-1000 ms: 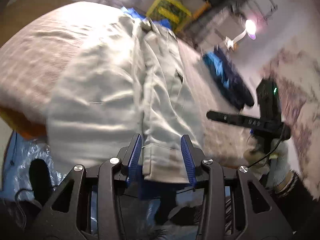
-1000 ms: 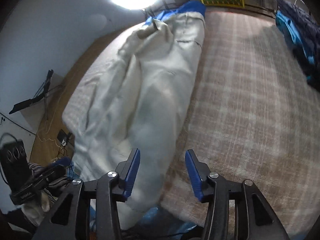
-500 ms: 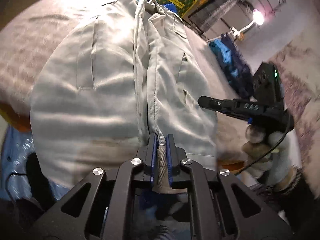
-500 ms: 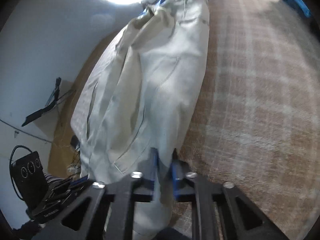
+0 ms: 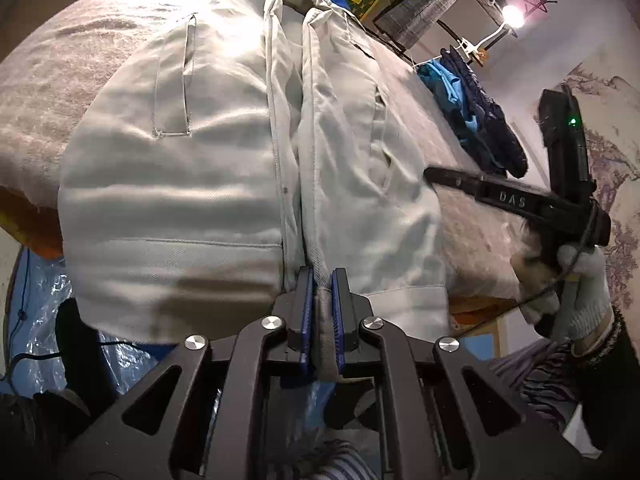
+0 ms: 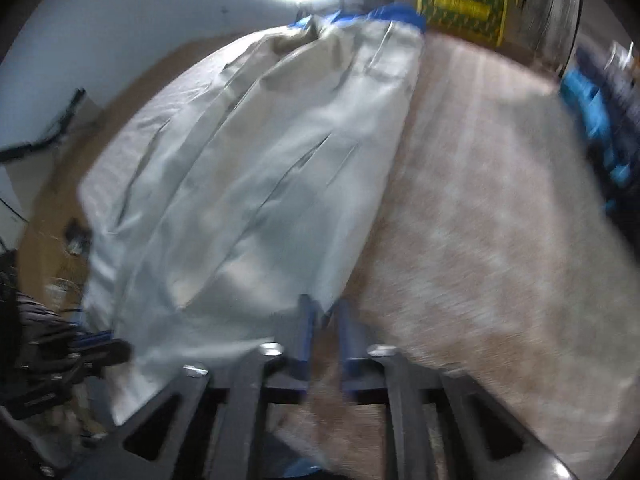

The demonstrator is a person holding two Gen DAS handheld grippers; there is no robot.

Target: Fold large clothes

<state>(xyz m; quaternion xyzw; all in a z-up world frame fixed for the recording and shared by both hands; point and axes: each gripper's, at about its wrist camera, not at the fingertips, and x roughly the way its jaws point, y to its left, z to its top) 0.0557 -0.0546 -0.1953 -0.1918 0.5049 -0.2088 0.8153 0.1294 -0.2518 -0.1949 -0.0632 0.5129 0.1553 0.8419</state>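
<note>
A large pale grey jacket (image 5: 224, 184) lies front up along the bed, its collar at the far end. My left gripper (image 5: 320, 288) is shut on the near hem at the front opening, and cloth fills the gap between its blue pads. In the right wrist view the same jacket (image 6: 260, 184) lies left of centre. My right gripper (image 6: 326, 332) stands at the jacket's near right edge with its jaws opening. A gap shows between the pads, and only the tip of the hem reaches them. A gloved hand (image 5: 576, 292) holds that gripper.
The bed's beige plaid blanket (image 6: 480, 220) spreads wide to the right of the jacket. Dark and blue clothes (image 5: 472, 120) lie piled at its far right edge. A yellow box (image 6: 460, 8) and a rack stand beyond the bed. Blue plastic sheeting (image 5: 36, 312) covers the floor below.
My left gripper closed on the jacket's hem and holds it. My right gripper closed on the jacket's right edge, then loosened, and its view swung a little.
</note>
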